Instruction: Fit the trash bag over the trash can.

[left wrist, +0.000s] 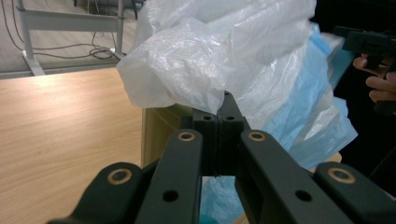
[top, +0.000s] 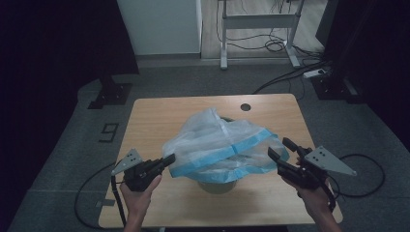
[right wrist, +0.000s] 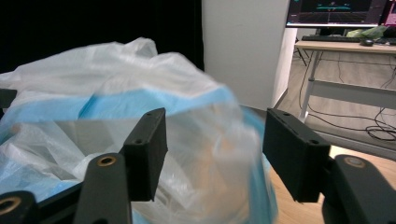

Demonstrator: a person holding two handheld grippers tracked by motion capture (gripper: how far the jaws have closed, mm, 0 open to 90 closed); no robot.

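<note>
My left gripper [top: 167, 160] was clenched tight on a thin fold of the clear plastic bag [top: 220, 145], its two jaws pressed flat together with the film pinched at their tips; in the left gripper view the same gripper [left wrist: 219, 122] showed no gap at all, and the white crinkled film billowed up and over it. The bag, with its blue band [top: 241, 144] running around the mouth, sat draped over a small bin [top: 217, 185] standing near the middle of the table [top: 159, 108], a little towards my edge, and only the bin's base showed below the plastic. My right gripper [top: 281, 149] was released: its jaws stood well apart at the bag's right side, and in the right gripper view [right wrist: 212, 154] the film and blue band lay between them, though I could not tell whether either pad touched it. My left hand [top: 138, 193] held its tool near the table's front left, my right hand [top: 314, 195] near the front right corner.
</note>
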